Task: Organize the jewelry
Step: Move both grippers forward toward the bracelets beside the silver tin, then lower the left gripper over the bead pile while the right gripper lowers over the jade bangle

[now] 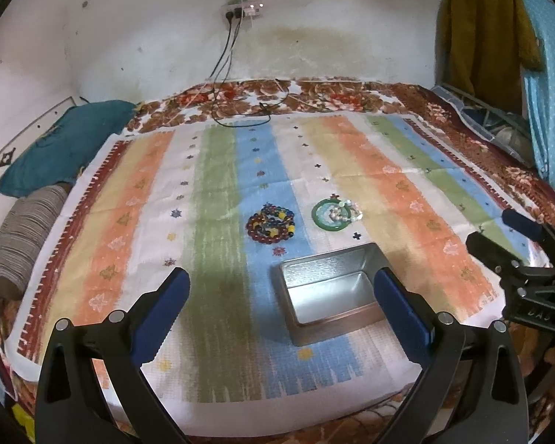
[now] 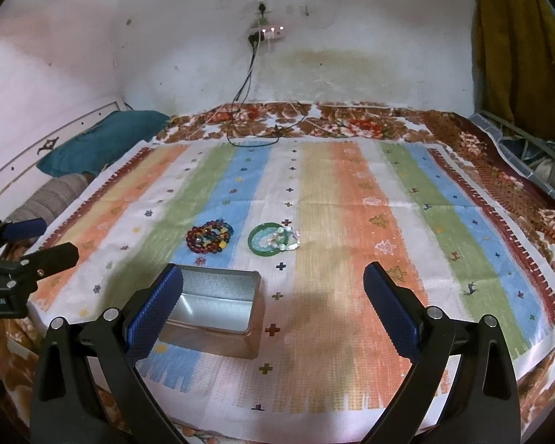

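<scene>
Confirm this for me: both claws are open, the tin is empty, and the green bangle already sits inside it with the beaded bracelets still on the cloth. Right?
Not quite. The green bangle is not inside the metal tin; it lies on the striped cloth beyond it, beside the dark beaded bracelets, as the left wrist view shows. Both the left claw and right claw are open, and the tin is empty.

The left gripper [image 1: 281, 307] is black, with silver screws low in frame. Its fingers [image 1: 159, 314] carry ribbed blue pads. The right gripper [image 2: 273, 307] looks alike.
</scene>
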{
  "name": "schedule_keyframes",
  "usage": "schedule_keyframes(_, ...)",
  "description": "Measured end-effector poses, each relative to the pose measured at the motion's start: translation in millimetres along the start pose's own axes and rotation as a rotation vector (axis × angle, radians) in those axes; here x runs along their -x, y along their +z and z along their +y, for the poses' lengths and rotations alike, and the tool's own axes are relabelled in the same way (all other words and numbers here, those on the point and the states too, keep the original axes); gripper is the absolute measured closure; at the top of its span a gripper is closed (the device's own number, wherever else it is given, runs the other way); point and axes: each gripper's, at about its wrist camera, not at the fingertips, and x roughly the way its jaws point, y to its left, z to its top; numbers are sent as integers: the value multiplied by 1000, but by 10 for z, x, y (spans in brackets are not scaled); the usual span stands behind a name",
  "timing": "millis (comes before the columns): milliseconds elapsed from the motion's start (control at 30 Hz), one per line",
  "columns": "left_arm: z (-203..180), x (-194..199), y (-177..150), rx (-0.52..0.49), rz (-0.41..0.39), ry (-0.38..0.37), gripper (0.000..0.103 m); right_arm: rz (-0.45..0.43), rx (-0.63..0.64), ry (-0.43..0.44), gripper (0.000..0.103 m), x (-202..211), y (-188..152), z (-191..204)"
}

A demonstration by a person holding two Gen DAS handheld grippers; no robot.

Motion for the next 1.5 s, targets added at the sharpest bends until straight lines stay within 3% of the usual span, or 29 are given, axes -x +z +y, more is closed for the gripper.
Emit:
schedule_keyframes(367, 107, -147, 68, 36, 48, 5, 6, 29, -24, 0, 4, -93, 55, -39)
schedule_keyframes(567, 96, -262, 166, -13, 62, 34, 6, 54, 9, -25, 4, -248, 143, -36)
schedule_keyframes(667, 129, -303, 238, 10, 58, 51, 6, 74, 13, -29, 4, -337, 199, -64)
schedule_keyframes(933, 206, -701, 495, 50, 108, 91, 6, 88, 31, -58, 4, -634, 453, -81)
schedule_keyframes(1333, 465, -1331, 735, 156, 206, 143, 6, 218, -86, 23, 4, -1195, 718, -367)
schedule_keyframes(1500, 509, -1577, 790, 182, 256, 102, 6, 301, -125, 34, 4, -1457, 694, -424)
